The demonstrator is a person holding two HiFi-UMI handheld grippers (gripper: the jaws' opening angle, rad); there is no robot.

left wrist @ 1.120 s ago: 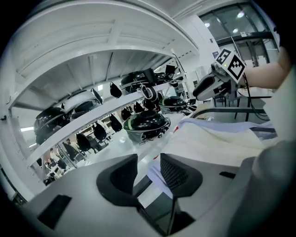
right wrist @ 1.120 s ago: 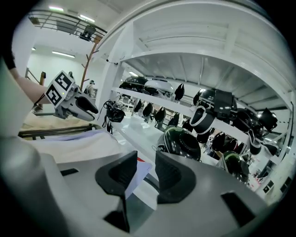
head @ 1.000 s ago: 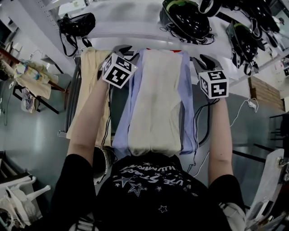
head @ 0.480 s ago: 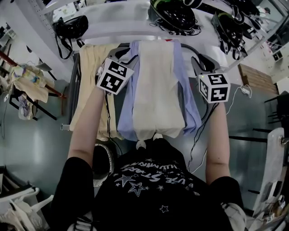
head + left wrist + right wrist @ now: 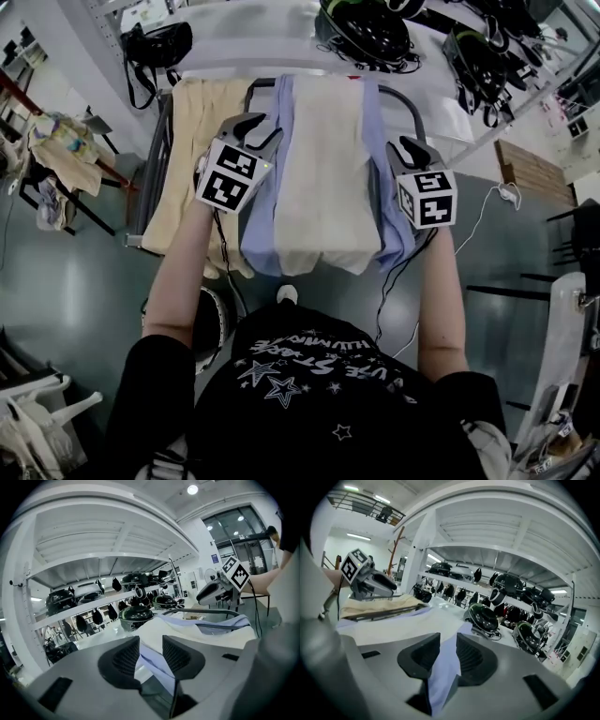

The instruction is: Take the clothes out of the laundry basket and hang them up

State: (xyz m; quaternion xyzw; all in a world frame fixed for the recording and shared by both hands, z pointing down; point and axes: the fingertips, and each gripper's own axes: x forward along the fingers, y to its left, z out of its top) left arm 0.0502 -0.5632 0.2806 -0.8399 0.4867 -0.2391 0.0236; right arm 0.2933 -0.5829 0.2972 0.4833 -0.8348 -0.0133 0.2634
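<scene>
Both claws grip the light blue garment [image 5: 261, 225], which is spread over the grey drying rack [image 5: 401, 99] in front of the person. The left gripper [image 5: 255, 128] pinches the garment's left edge, and its own view shows blue cloth running between the ribbed pads. The right gripper [image 5: 411, 148] clamps the right edge. There the cloth fills the gap between the pads, and the jaws have just been closing on it. A cream garment [image 5: 323, 178] lies along the middle of the blue one, with blue showing on both sides. Just left of them a pale yellow garment [image 5: 192, 159] hangs over the same rack. On the floor near the person, under the left forearm, sits a round dark container [image 5: 208, 323], but its contents cannot be made out. On the far side, black helmets [image 5: 370, 28] rest on a white table [image 5: 253, 47].
</scene>
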